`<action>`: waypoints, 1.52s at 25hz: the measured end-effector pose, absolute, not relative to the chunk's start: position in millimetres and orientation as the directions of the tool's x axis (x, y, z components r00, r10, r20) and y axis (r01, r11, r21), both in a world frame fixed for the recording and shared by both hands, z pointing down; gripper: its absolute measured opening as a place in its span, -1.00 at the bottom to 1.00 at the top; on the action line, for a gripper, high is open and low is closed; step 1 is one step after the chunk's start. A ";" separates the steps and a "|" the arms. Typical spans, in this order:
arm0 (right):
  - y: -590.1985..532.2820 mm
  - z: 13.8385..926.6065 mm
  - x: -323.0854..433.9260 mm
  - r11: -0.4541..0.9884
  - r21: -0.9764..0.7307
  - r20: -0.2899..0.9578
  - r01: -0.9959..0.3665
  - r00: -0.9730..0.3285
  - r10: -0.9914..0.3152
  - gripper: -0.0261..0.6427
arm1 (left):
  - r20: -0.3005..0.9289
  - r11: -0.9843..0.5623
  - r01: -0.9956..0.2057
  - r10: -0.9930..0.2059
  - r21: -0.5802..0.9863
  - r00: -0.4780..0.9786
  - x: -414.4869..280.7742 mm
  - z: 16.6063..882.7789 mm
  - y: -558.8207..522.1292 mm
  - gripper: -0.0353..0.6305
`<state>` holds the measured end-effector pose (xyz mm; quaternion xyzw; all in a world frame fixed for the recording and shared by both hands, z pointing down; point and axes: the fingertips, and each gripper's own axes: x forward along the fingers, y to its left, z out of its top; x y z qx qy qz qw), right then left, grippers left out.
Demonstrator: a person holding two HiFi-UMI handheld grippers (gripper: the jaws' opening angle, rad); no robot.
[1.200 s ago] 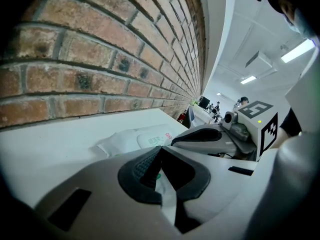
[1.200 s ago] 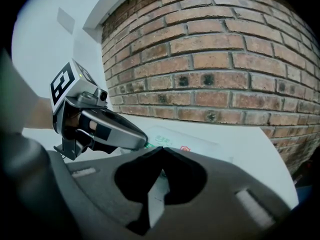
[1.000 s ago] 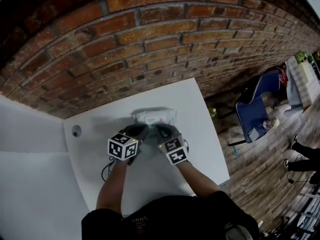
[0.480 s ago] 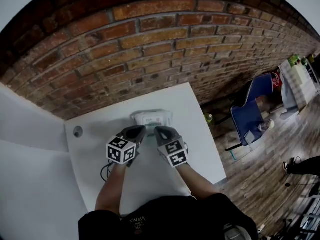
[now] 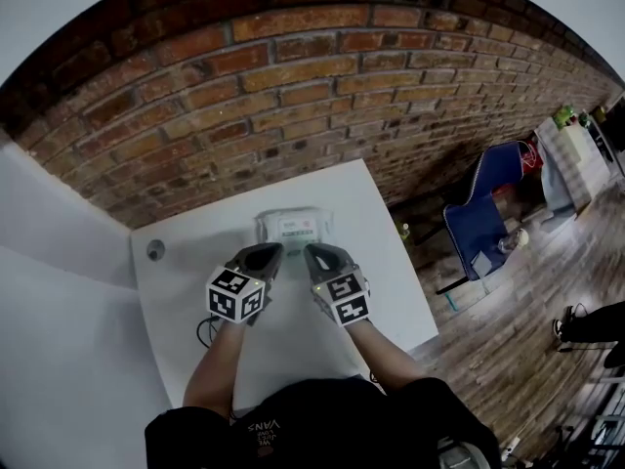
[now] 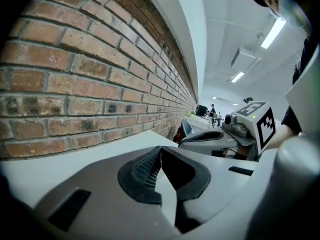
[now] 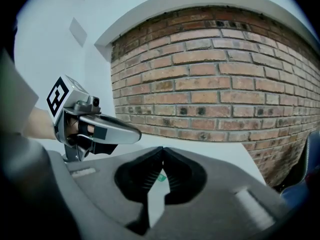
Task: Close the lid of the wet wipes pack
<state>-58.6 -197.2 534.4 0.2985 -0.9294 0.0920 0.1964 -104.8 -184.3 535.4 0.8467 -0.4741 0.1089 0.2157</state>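
Jaws shut beside wet wipes pack (image 5: pixel 290 229)
Both the left gripper (image 5: pixel 266 253) and right gripper (image 5: pixel 314 253) are fully closed, holding nothing, on the pack's near side.

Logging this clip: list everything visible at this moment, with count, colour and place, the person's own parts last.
wet wipes pack: one, white, flat on the table just ahead of both tools
table: one, white, against the brick wall
round fitting: one, grey, in the tabletop's left part
cable: one, dark, on the table beside the left arm
brick wall: one, red-brown, behind the table
chair: one, blue, right of the table
floor: one, brown wood, right of the table
left tool: one, grey with a black-and-white marker cube, shut, empty
right tool: one, same colours, shut, empty
arms: two, reaching up from the lower edge
shirt: one, black, bottom centre
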 end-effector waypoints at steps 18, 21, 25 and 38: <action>-129.3 489.2 -49.3 0.769 -0.049 0.330 -0.637 -0.737 -0.590 -0.93 | 0.285 -0.486 -0.852 -0.803 0.194 0.523 -108.1 485.4 -111.7 -0.86; -115.8 484.7 -47.8 0.761 -0.046 0.319 -0.647 -0.732 -0.602 -0.93 | 0.269 -0.487 -0.854 -0.810 0.185 0.520 -110.1 478.7 -97.8 -0.86; -95.9 483.7 -45.8 0.754 -0.047 0.331 -0.655 -0.723 -0.607 -0.93 | 0.257 -0.486 -0.854 -0.815 0.185 0.520 -113.5 472.7 -78.1 -0.86; -39.9 473.4 -48.1 0.730 -0.045 0.294 -0.682 -0.707 -0.643 -0.93 | 0.239 -0.526 -0.836 -0.801 0.160 0.549 -115.8 462.5 -21.5 -0.86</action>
